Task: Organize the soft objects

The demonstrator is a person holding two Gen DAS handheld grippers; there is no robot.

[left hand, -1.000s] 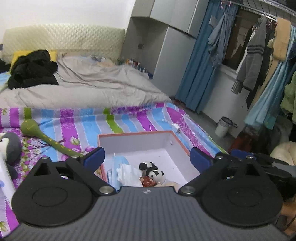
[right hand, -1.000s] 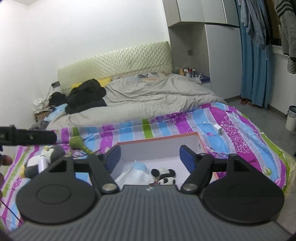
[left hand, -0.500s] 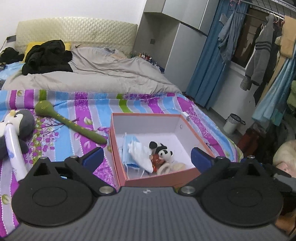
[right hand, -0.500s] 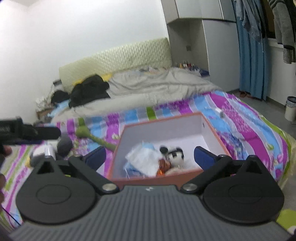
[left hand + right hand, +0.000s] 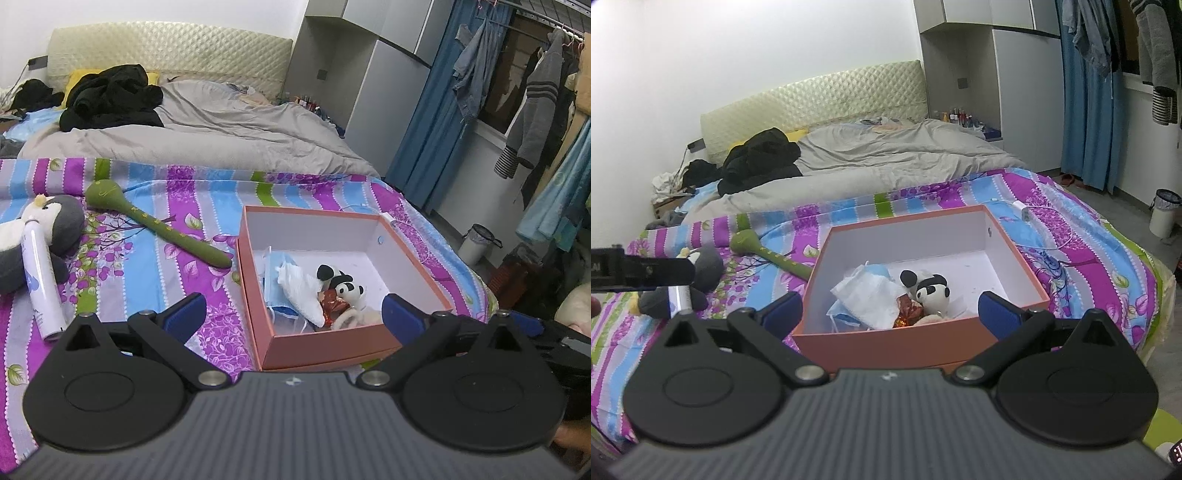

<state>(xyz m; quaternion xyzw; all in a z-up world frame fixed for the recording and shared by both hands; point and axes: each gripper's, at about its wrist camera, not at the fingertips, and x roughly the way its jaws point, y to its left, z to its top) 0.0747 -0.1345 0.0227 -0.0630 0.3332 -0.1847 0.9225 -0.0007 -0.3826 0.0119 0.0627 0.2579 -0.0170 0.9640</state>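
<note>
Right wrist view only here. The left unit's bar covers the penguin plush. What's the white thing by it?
Observer: A white spray can, lying lengthwise on the striped bedspread, top end against the penguin plush.
Operator: Left claw state?
Observer: The left claw is wide open and empty, pointing over the pink box.
Operator: Box wall hides the green stick's end. Touching the box?
Observer: The green stick ends just short of the box's left wall; it looks apart, barely.
</note>
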